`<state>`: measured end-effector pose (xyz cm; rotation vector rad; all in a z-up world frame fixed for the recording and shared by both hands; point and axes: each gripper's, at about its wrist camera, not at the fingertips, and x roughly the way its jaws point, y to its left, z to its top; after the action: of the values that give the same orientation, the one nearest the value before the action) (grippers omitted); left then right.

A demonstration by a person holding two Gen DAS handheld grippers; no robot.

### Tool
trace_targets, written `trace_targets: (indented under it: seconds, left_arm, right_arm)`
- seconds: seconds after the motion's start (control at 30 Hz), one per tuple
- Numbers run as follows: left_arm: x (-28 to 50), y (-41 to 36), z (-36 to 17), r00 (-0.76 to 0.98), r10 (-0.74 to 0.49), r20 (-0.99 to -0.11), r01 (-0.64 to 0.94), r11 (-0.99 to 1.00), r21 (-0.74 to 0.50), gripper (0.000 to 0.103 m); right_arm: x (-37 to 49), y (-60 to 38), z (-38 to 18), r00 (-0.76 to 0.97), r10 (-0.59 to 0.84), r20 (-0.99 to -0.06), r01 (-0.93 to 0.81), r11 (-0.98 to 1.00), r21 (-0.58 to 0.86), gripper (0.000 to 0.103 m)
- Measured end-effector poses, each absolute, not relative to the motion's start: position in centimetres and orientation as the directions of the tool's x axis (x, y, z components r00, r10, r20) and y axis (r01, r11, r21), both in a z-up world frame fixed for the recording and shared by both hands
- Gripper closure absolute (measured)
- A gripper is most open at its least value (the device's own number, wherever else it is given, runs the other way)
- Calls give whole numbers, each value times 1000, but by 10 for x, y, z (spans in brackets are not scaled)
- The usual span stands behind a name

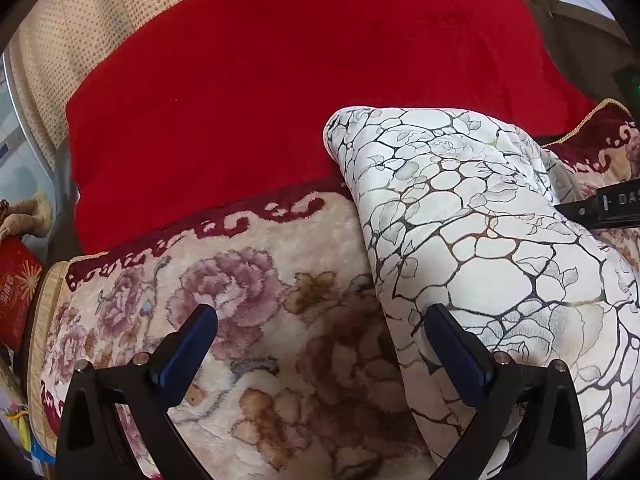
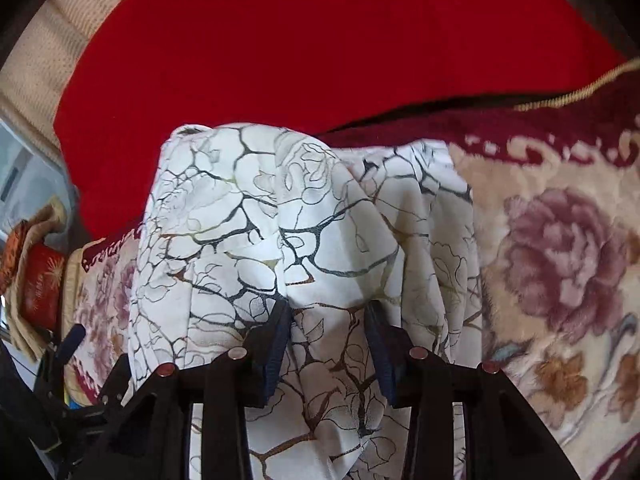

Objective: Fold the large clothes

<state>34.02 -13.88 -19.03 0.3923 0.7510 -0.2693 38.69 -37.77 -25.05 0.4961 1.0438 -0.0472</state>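
My left tool [image 1: 320,332] is spread wide with nothing between its dark blue pads. Its left finger [image 1: 188,356] hangs over the floral blanket [image 1: 248,292]; its right finger [image 1: 460,352] sits at the left edge of the garment [image 1: 480,240], though I cannot tell whether it touches. From this view the garment fills the right side, bunched into a long puffy roll running from the red cloth [image 1: 280,80] down toward me.

My right tool [image 2: 326,340] is partly closed, and a thick fold of the garment [image 2: 304,216] is pinched between its pads, the fabric bulging up above the fingertips and draping to both sides. My left tool's blue fingertip [image 2: 74,338] shows at the far left of this view.

The garment is thin white fabric, printed with black and brown crackle lines and faint outlined flowers, creased and lumpy. Under it lies the plush blanket [image 2: 560,260], cream with mauve and tan flowers and a maroon scroll border edged in gold cord. Behind is the flat red cloth [image 2: 320,40], fuzzy in texture. At the far left sits a red box [image 1: 16,292].
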Motion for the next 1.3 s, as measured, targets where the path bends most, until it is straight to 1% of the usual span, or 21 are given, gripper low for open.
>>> trace_targets:
  seconds: [0.17,0.33,0.4,0.57,0.77,0.8,0.87,0.97,1.0,1.03,1.17,1.3]
  left_arm:
    - [337,-137,-186,703,-107,-703,371,899,234,0]
    - [334,-135,-181,709,-115,-696,368,902,225,0]
    - [334,-136,-181,710,-114,-695,367,902,226,0]
    - [335,-142,-188,704,-105,-703,371,898,237,0]
    - [336,-141,-187,706,-107,-700,366,901,232,0]
    - [336,-141,-188,706,-108,-700,366,902,230,0]
    - [337,-139,-188,705,-110,-701,367,902,227,0]
    - [339,-138,-187,706,-109,-700,361,906,223,0]
    - [340,-138,-187,705,-111,-700,361,906,220,0]
    - [341,-138,-187,704,-113,-701,361,907,217,0]
    - [342,-139,-187,702,-118,-702,361,909,209,0]
    - [345,-139,-187,699,-125,-704,362,911,198,0]
  right_arm:
    - [361,-369,-221,569,193,-799,212,905,369,60]
    - [329,-352,-199,596,170,-785,162,932,324,60]
    - [324,-348,-205,587,161,-794,166,935,312,60]
    - [326,-338,-238,523,147,-840,184,942,280,60]
    - [319,-339,-226,551,144,-822,169,945,279,60]
    - [317,-341,-222,560,152,-814,165,943,289,59]
    - [312,-351,-213,587,175,-790,157,933,323,52]
    - [304,-371,-202,645,196,-739,166,907,386,38]
    - [301,-377,-201,658,194,-728,176,900,399,30]
    - [299,-384,-200,670,194,-717,188,890,416,27]
    - [299,-407,-209,669,244,-702,218,839,499,27]
    - [303,-419,-223,666,274,-694,244,798,551,27]
